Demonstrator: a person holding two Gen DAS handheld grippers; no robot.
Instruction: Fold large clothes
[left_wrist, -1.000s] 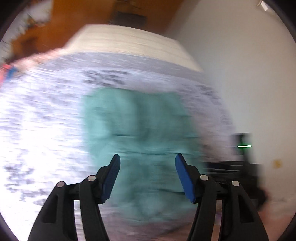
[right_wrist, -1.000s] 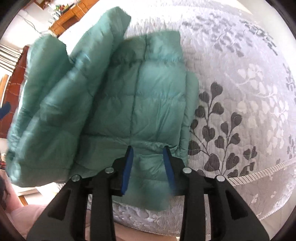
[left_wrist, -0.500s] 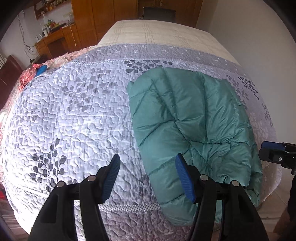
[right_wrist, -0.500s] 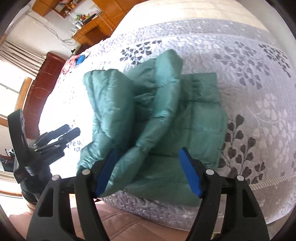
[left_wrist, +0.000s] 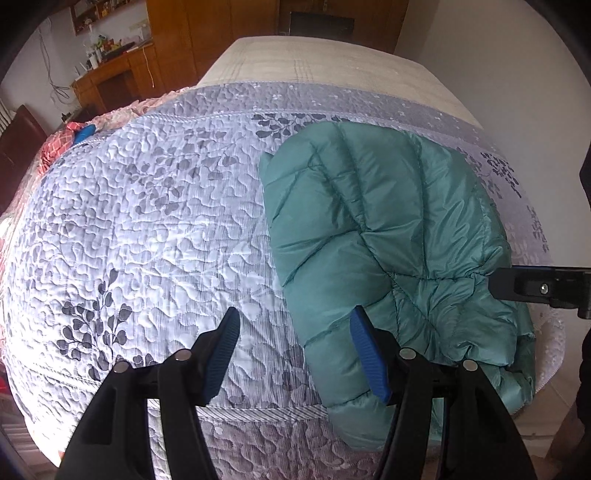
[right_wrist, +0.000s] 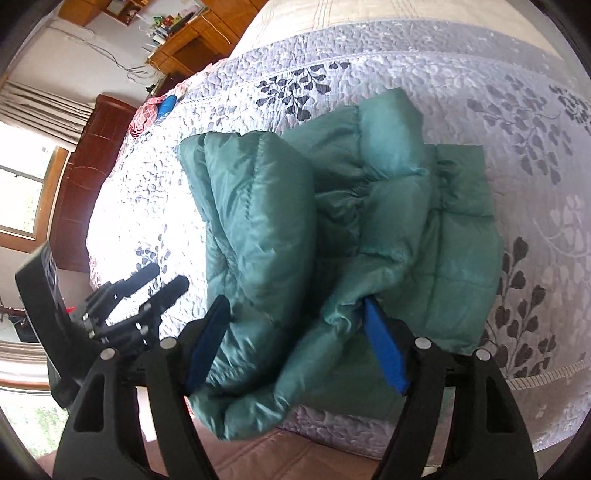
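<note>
A teal puffer jacket (left_wrist: 388, 236) lies bunched on the quilted bed (left_wrist: 155, 236), at 2 o'clock from the left gripper (left_wrist: 295, 350), whose fingers are spread and hold nothing. The right gripper (right_wrist: 295, 339) is spread wide too, a puffy fold of jacket between its fingers, unclamped.

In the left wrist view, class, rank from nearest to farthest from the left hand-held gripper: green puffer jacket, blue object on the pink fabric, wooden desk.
1. Green puffer jacket, just right of the left hand-held gripper.
2. Blue object, far left on the bed.
3. Wooden desk, beyond the bed, upper left.
</note>
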